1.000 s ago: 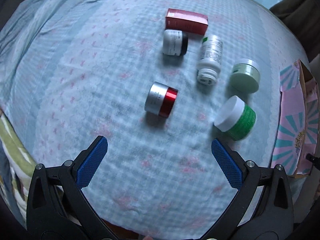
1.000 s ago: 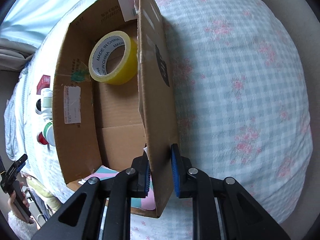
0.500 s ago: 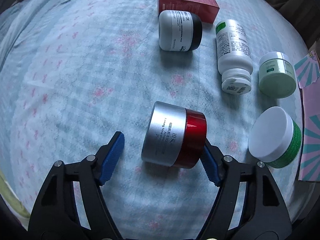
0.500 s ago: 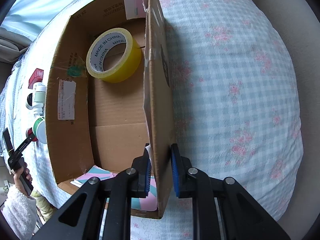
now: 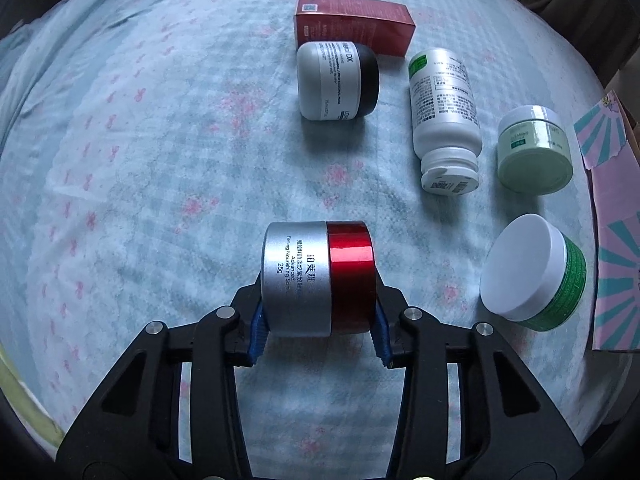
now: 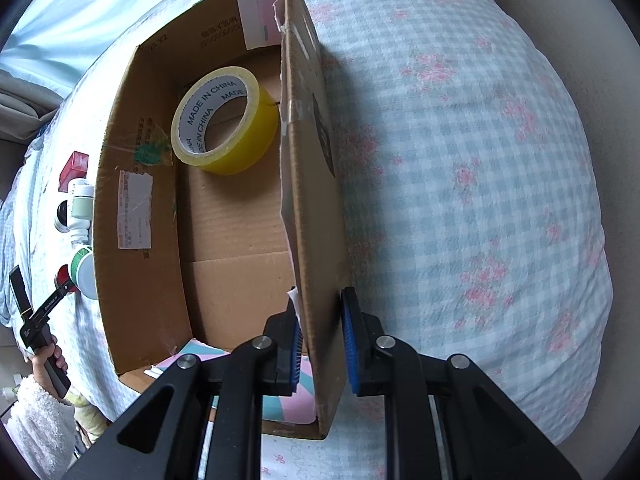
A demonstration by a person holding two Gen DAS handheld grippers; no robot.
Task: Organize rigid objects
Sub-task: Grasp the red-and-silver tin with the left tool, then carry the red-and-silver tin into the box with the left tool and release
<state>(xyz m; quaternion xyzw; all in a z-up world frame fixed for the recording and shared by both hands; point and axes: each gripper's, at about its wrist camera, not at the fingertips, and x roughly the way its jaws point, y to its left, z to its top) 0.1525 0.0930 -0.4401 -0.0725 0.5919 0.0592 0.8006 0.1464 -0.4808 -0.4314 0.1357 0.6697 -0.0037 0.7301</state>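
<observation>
A silver and red jar lies on its side on the checked bedsheet. My left gripper is closing on it, and the blue pads press on its two flat ends. My right gripper is shut on the right wall of an open cardboard box. One pad is inside the wall and the other outside. A roll of yellow tape leans in the far end of the box.
Beyond the held jar lie a red carton, a white jar with a black lid, a white bottle, a pale green jar and a green jar with a white lid. The box's pink and teal flap borders them on the right.
My left gripper came down over the silver and red jar and shut on it. My right gripper, still gripping the box wall, has shifted sideways across the bed with the box.
</observation>
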